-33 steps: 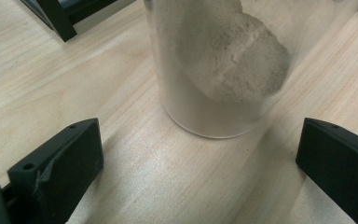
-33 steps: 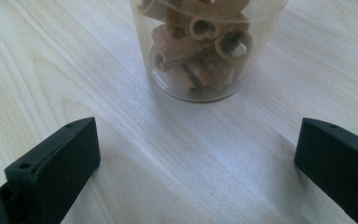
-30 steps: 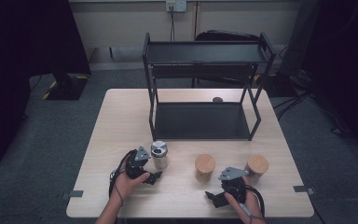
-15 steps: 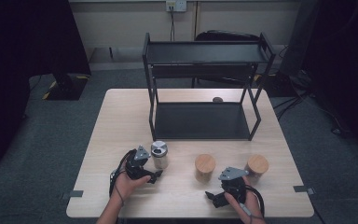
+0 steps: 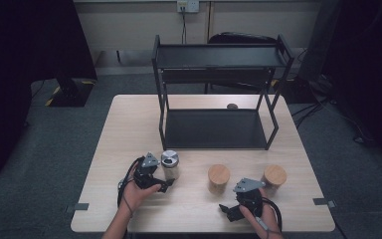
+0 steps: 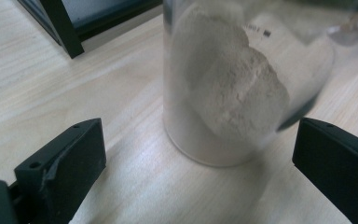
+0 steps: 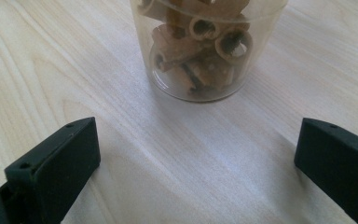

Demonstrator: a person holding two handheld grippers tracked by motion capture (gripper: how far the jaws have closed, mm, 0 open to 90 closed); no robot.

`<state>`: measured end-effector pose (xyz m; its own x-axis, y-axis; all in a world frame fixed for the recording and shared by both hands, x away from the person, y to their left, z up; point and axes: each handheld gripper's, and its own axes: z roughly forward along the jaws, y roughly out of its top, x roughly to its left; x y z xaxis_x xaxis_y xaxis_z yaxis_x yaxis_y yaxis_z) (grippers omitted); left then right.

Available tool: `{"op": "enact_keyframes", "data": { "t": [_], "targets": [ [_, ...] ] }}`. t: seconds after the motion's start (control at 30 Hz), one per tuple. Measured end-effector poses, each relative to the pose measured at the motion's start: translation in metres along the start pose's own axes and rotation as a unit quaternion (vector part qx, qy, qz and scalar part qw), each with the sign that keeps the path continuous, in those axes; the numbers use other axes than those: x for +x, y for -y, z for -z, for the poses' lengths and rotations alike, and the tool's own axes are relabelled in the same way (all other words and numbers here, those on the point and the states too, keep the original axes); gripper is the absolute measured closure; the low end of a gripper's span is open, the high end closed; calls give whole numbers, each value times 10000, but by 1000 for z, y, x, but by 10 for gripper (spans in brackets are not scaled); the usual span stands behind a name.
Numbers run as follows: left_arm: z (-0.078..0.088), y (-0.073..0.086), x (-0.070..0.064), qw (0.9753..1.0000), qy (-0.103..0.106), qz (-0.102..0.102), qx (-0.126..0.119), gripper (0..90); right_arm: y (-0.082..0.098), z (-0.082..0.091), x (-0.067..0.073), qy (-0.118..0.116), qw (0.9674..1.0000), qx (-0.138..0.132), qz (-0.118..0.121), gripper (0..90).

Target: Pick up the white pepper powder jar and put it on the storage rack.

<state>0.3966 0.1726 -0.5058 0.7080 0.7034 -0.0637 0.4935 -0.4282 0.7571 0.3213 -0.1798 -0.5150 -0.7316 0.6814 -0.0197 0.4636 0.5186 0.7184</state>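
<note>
Left gripper (image 5: 165, 185) is sitting at the near-left of the table (image 5: 129, 129), jaws spread wide and having just been closing a little, with the powder jar (image 5: 169, 165) standing upright just beyond the jaw tips. In the left gripper view the jar (image 6: 223, 88) is lying straight ahead between the two black jaws but not yet reached; pads are not pressing on glass, so nothing is being pinched. Jar's long axis is running vertical, silver lid up, so the jaws would be meeting its wall from the sides. Right gripper (image 5: 227, 209) is resting at the near-right, jaws spread too, holding nothing, facing a clear jar of brown bits (image 7: 200, 51) a short way off. Two wooden-lidded jars (image 5: 219, 178) (image 5: 274, 177) are standing to the right of the powder jar, and the black shelf rack (image 5: 218, 94) is standing farther back. Left hand is clearly the nearer one to the powder jar; judging from this, a short push forward is what the grasp is needing.
</note>
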Motion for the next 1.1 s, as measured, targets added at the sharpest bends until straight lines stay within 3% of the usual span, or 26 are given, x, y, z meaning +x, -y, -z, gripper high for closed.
{"op": "enact_keyframes", "data": {
  "t": [0.77,1.1],
  "targets": [
    [-9,-9,0,9998,63,36,-162,54,0,0,0,-1,10000,0,1,0],
    [-11,-12,-2,9995,186,-98,-250,151,0,0,0,-6,10000,-1,7,0]
  ]
}}
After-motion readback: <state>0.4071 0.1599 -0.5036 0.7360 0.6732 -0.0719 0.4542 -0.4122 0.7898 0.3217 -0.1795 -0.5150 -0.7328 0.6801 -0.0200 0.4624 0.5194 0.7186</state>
